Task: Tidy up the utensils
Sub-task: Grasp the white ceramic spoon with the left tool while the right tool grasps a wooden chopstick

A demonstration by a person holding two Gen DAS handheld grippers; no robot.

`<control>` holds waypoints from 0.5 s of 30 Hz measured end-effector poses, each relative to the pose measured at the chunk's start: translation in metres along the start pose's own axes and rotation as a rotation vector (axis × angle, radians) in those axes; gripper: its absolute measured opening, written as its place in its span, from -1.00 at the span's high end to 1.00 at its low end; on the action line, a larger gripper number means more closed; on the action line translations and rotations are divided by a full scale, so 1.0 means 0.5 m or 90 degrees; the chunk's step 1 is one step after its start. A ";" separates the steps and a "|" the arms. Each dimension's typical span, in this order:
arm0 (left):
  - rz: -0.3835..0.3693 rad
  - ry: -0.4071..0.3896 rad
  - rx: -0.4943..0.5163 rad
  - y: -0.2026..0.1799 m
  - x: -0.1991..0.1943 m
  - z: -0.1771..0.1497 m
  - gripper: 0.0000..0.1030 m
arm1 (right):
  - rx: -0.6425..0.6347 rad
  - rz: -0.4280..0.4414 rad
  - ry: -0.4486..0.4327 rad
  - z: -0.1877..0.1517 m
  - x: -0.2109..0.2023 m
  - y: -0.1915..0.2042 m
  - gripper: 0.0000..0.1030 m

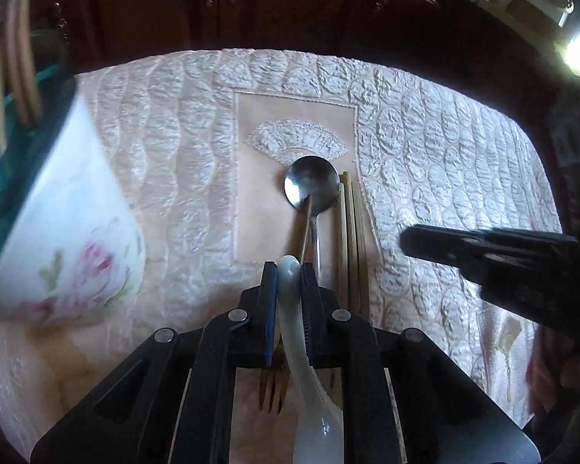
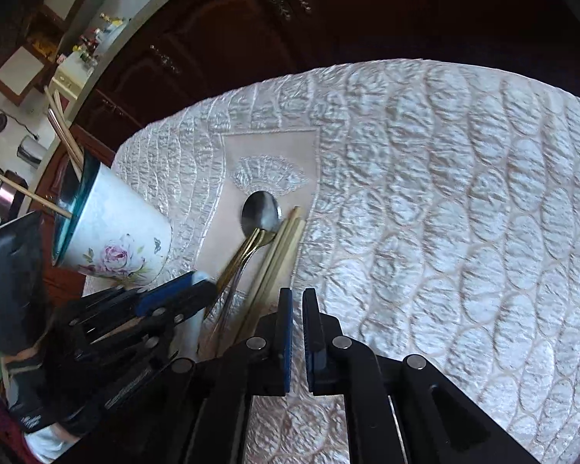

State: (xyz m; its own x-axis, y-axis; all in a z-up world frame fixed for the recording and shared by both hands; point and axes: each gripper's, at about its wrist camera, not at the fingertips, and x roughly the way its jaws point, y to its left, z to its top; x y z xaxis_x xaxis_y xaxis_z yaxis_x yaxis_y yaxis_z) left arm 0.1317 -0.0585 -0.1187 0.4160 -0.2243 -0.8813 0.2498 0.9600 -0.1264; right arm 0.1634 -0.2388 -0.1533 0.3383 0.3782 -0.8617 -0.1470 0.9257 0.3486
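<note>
Left wrist view: the left gripper (image 1: 288, 276) pinches the white spoon (image 1: 303, 352) at lower centre; the right gripper (image 2: 297, 309) is closed, empty. The glossy handle could slip free before reaching the cup (image 1: 63, 228).

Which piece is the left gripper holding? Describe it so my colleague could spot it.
Find the smooth pink panel in the quilted tablecloth. At its near edge the left gripper pinches a white spoon: translucent and curved, unlike the metal spoon and wooden chopsticks.
</note>
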 end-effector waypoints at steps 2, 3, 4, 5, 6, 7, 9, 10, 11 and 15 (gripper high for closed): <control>0.003 -0.010 -0.012 0.008 -0.024 -0.007 0.80 | -0.004 0.004 0.014 0.009 0.026 0.013 0.92; 0.002 -0.015 -0.016 0.014 -0.036 -0.012 0.80 | -0.005 0.004 0.023 0.013 0.040 0.020 0.91; 0.001 -0.019 -0.019 0.017 -0.046 -0.018 0.80 | -0.003 -0.006 0.034 0.017 0.056 0.024 0.87; 0.002 -0.023 -0.020 0.022 -0.055 -0.022 0.81 | 0.002 -0.012 0.038 0.021 0.068 0.024 0.82; 0.003 -0.027 -0.020 0.025 -0.062 -0.023 0.81 | 0.008 -0.005 0.033 0.022 0.073 0.024 0.82; 0.005 -0.029 -0.020 0.027 -0.067 -0.026 0.81 | 0.015 0.001 0.030 0.024 0.076 0.025 0.82; 0.006 -0.032 -0.022 0.028 -0.073 -0.031 0.81 | 0.031 0.026 0.025 0.026 0.080 0.023 0.82; 0.005 -0.035 -0.023 0.031 -0.076 -0.033 0.81 | 0.034 0.033 0.021 0.024 0.080 0.022 0.84; 0.004 -0.035 -0.025 0.032 -0.077 -0.034 0.81 | 0.030 0.036 0.020 0.023 0.079 0.027 0.85; -0.019 -0.034 -0.022 0.046 -0.087 -0.039 0.81 | 0.013 0.031 0.015 0.001 0.040 0.009 0.88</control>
State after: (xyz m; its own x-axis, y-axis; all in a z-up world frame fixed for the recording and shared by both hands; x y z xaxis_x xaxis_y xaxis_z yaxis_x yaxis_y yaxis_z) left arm 0.1023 -0.0235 -0.0921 0.4551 -0.2606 -0.8515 0.2326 0.9578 -0.1688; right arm 0.1702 -0.2269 -0.1688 0.3087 0.4221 -0.8524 -0.1430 0.9065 0.3972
